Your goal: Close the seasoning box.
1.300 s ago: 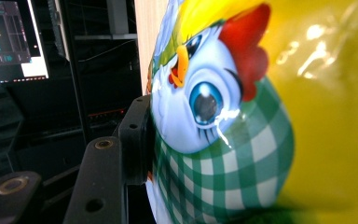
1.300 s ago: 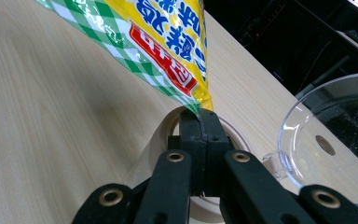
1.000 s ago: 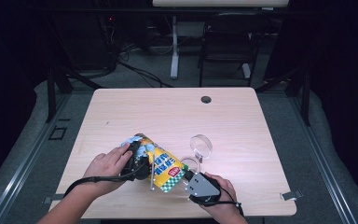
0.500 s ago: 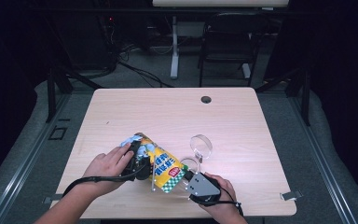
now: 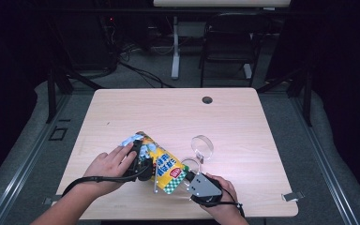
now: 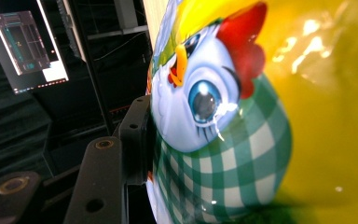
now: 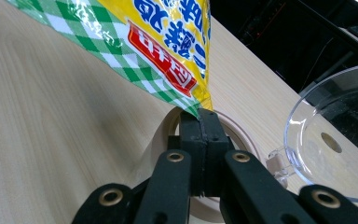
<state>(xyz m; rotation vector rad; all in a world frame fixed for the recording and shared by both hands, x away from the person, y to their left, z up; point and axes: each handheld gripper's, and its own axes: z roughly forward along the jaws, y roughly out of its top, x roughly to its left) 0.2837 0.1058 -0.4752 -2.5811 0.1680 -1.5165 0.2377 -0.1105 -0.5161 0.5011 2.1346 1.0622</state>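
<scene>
Your left hand reaches in from the lower left of the high view, forearm angled up and to the right, palm down over the left gripper. That gripper meets the upper, blue-and-white end of a glossy yellow snack bag with green-and-white checked trim. In the left gripper view, 1 black finger lies flat against the bag's printed side, beside a cartoon chicken face; the opposite finger is hidden behind the bag, so you cannot tell from these views whether the fingers are clamped or merely touching.

Your right hand enters from the bottom edge, wrapped around the right gripper, whose grey 3-cornered plate faces up. In the right gripper view, the 2 black fingers are pressed together on the lower checked corner of the bag, pinching the seam.

The bag hangs slanted between the 2 grippers above the front middle of the light wooden desk, its upper end toward your left hand and its lower corner toward your right.

A clear round plastic lid lies on the desk just beyond the right gripper; in the right gripper view it sits to the right of the fingers. A pale ring-shaped object lies on the desk directly behind the fingers.
</scene>
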